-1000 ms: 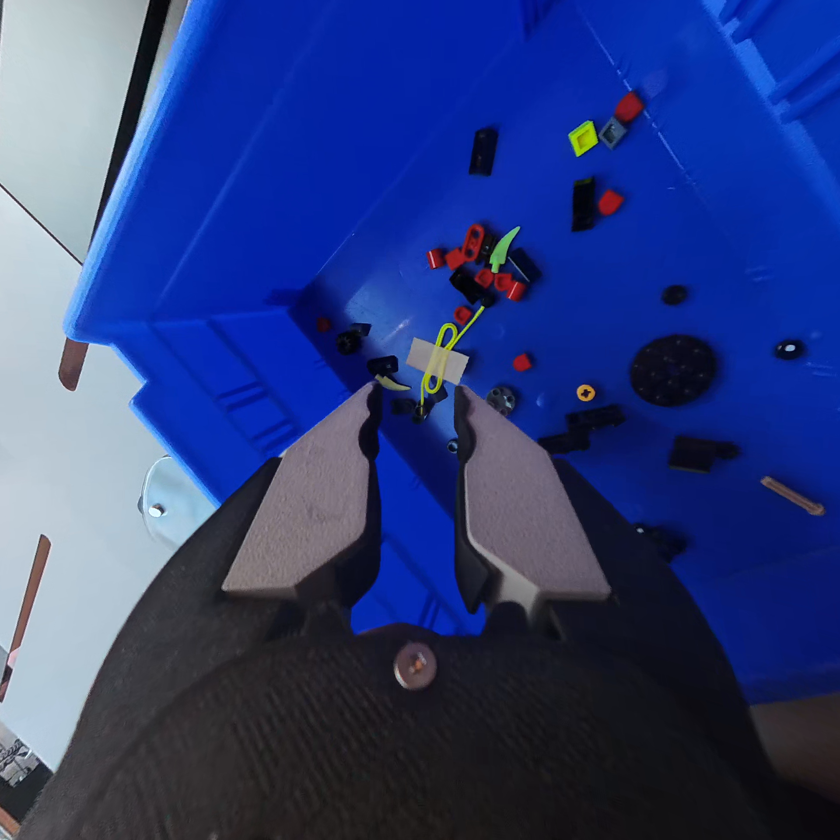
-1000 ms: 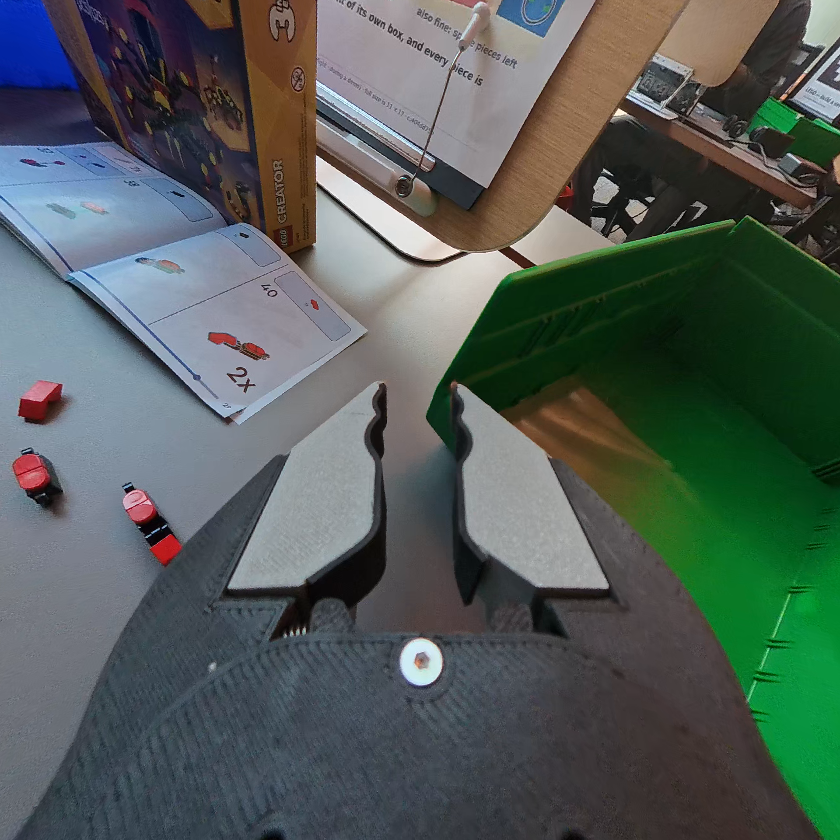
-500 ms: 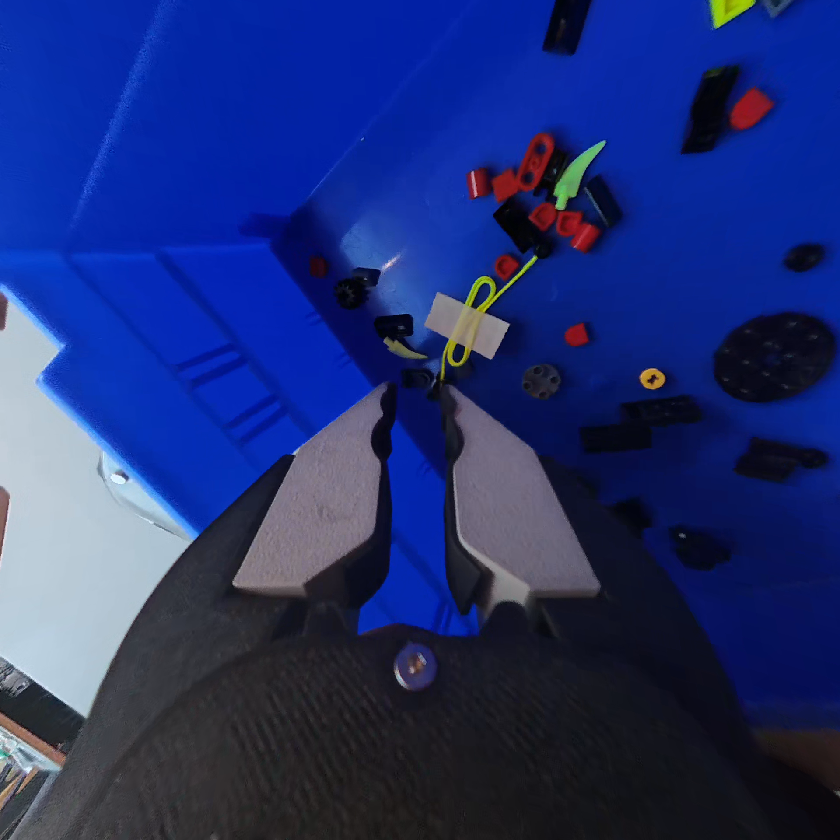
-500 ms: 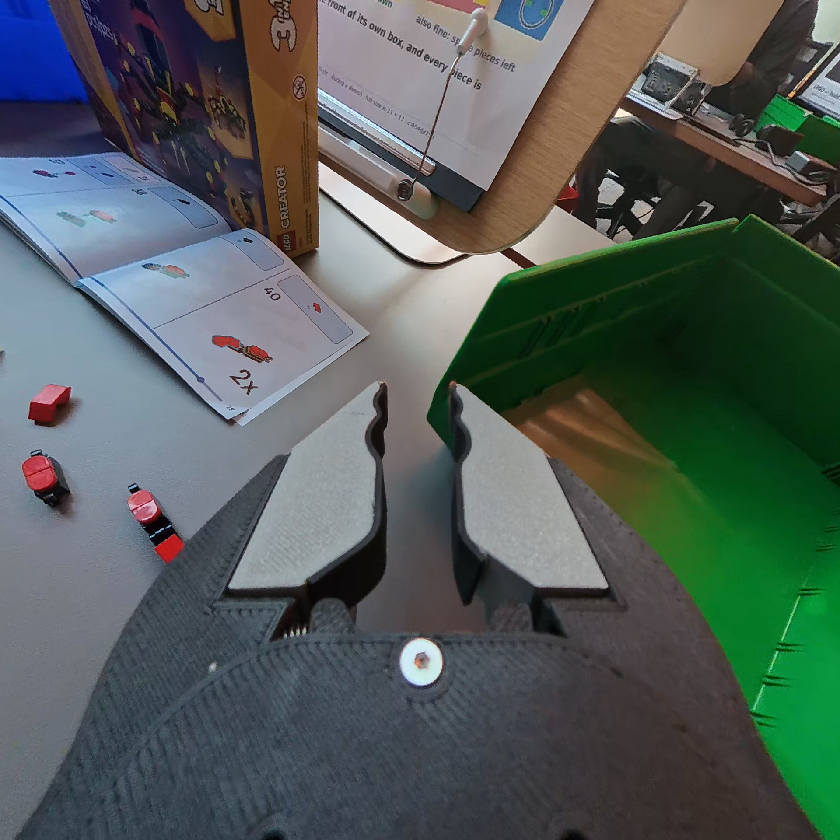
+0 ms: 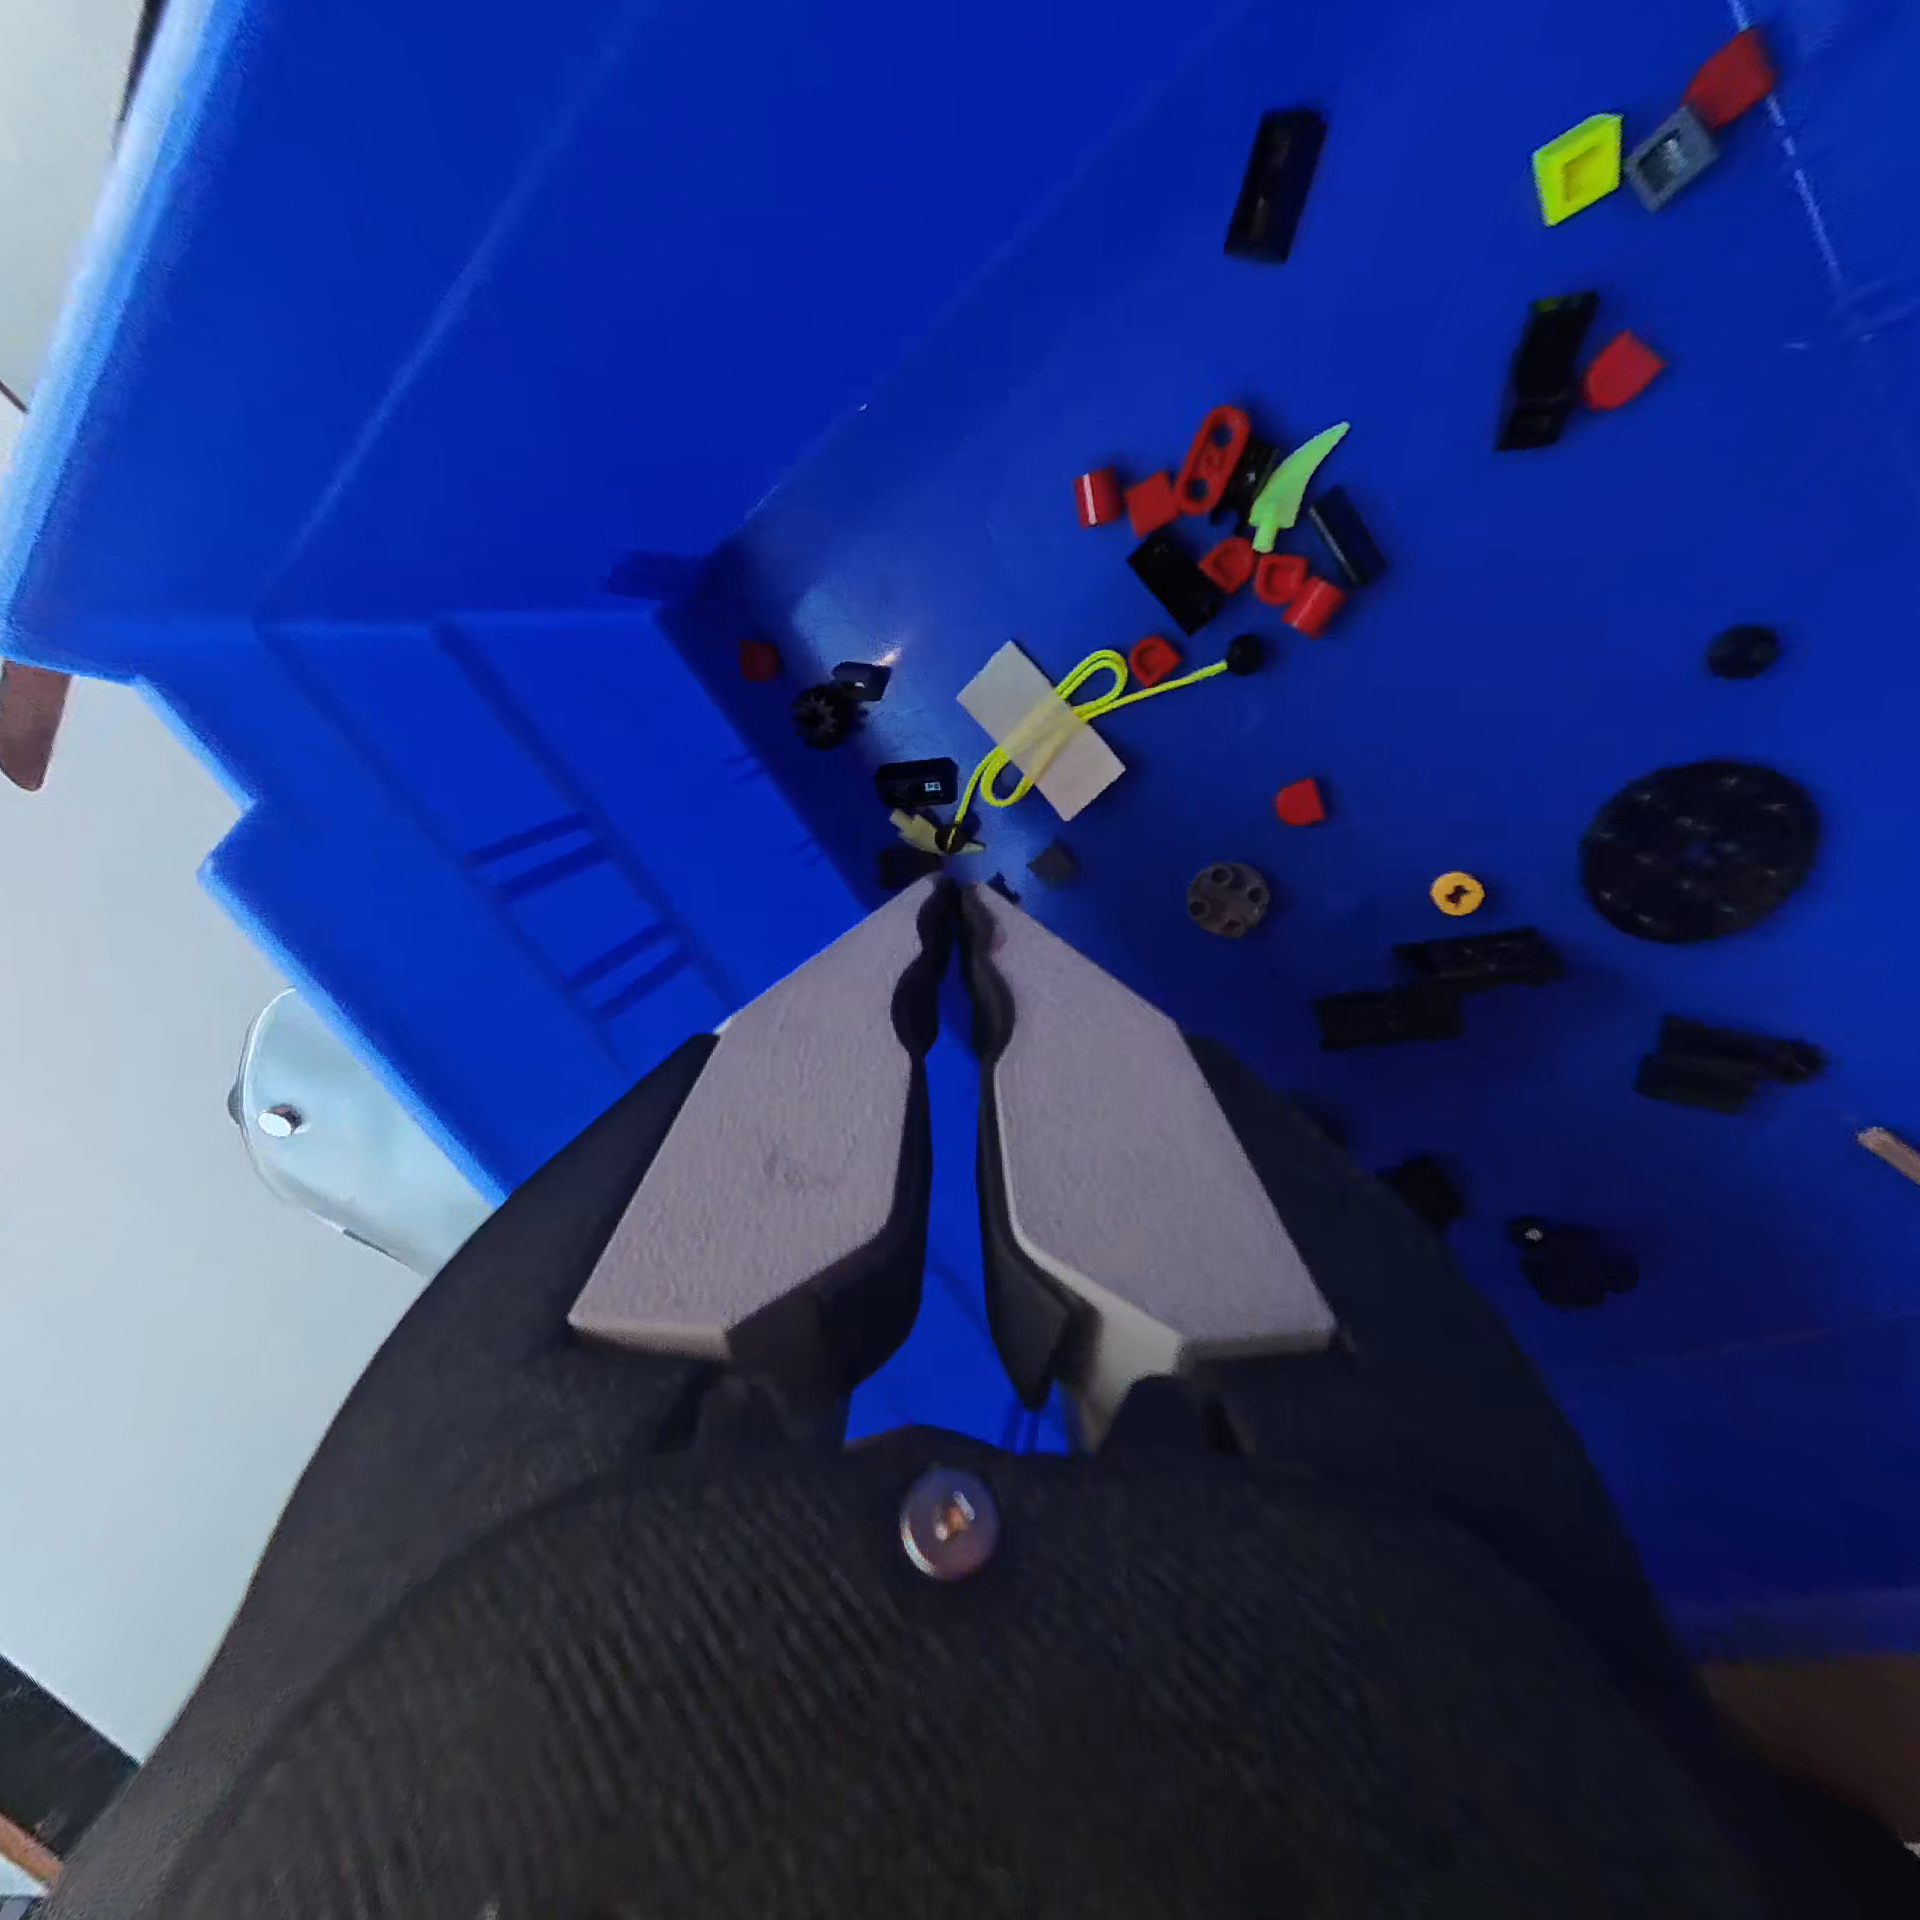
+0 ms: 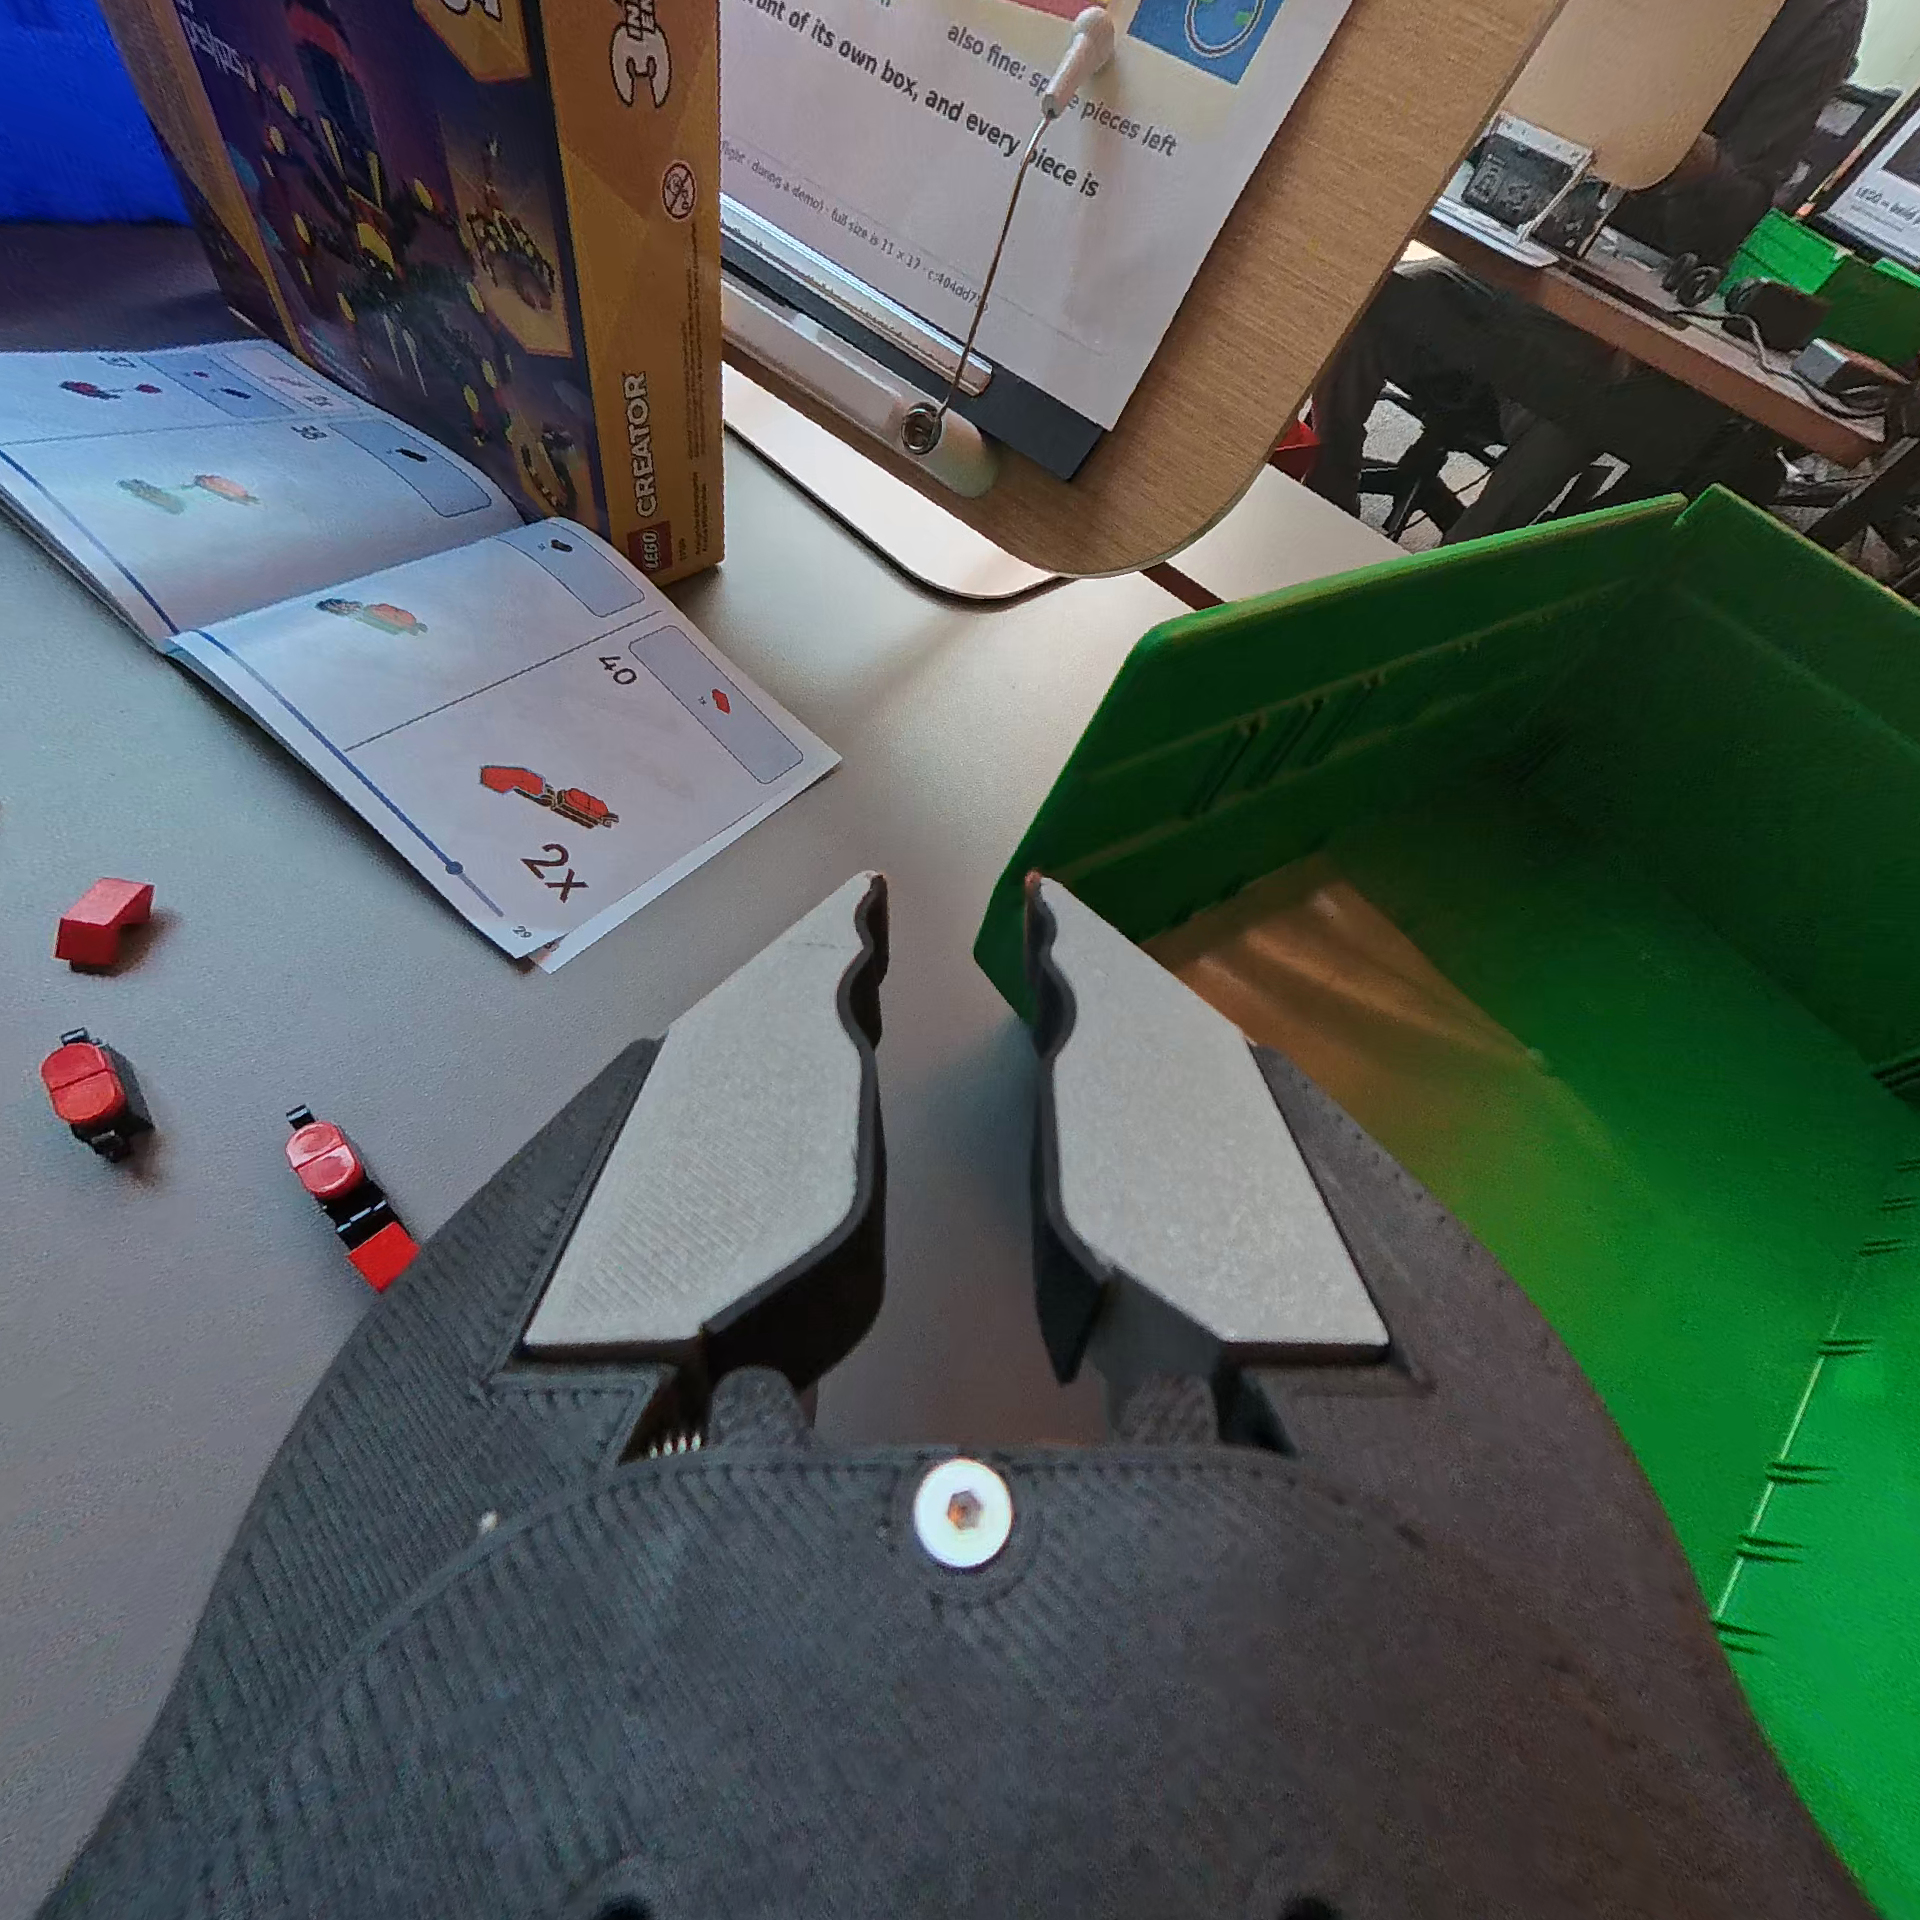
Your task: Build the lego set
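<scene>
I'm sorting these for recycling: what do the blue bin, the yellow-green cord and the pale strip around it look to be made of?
The blue bin looks like moulded hard plastic: glossy, with ribs and a glare spot. The yellow-green cord seems a thin braided string, looped and limp. The pale strip around it looks like matte tape or paper; which one cannot be told.

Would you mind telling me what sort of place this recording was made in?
Most likely a shared office or lab set up for Lego assembly. On the grey table stand a set box, an open instruction booklet and a green parts bin; behind a wooden divider, another desk carries equipment.
</scene>
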